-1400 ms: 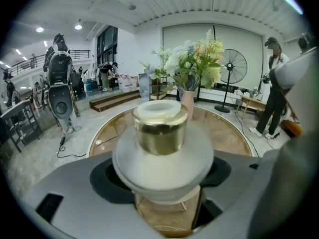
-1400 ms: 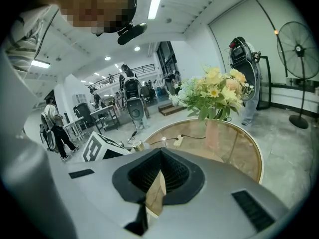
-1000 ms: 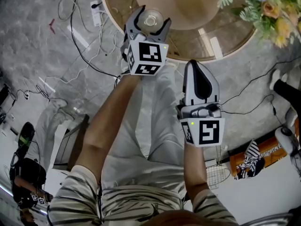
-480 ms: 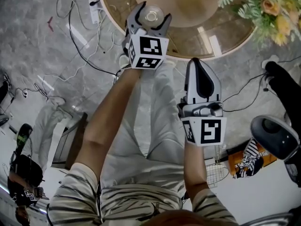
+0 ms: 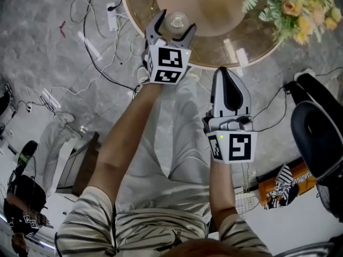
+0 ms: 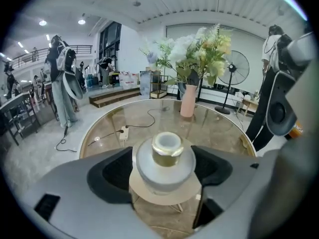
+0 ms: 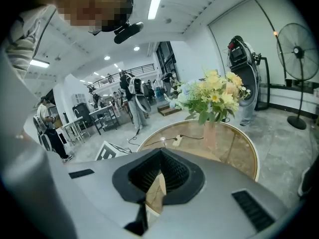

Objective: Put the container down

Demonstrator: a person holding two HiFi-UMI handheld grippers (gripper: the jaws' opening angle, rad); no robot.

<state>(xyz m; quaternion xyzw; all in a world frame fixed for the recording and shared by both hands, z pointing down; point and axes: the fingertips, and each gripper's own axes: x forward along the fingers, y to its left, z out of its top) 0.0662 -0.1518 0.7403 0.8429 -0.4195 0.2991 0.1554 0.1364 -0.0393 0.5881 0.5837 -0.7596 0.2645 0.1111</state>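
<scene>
The container (image 5: 177, 21) is a small clear jar with a gold neck and a pale lid (image 6: 167, 143). It stands upright on the round glass table (image 5: 214, 63), near the table's edge. My left gripper (image 5: 176, 22) reaches around it, one jaw on each side of the jar (image 6: 166, 166). The jaws have just been opening, and the pads look barely clear of the jar's sides. My right gripper (image 5: 228, 75) hovers off the table over the person's lap. Its jaws meet with nothing between them (image 7: 156, 176).
A bouquet (image 5: 289, 4) in a pink vase (image 6: 188, 101) stands across the table. A tan round base (image 5: 214, 7) shows under the glass. A power strip (image 5: 111, 15) and cables lie on the floor at left. A black chair (image 5: 316, 138) stands at right.
The left jaws stand slightly wider around the jar, which stays in place on the table. A black chair has come further into view at right. The right gripper has not moved.
</scene>
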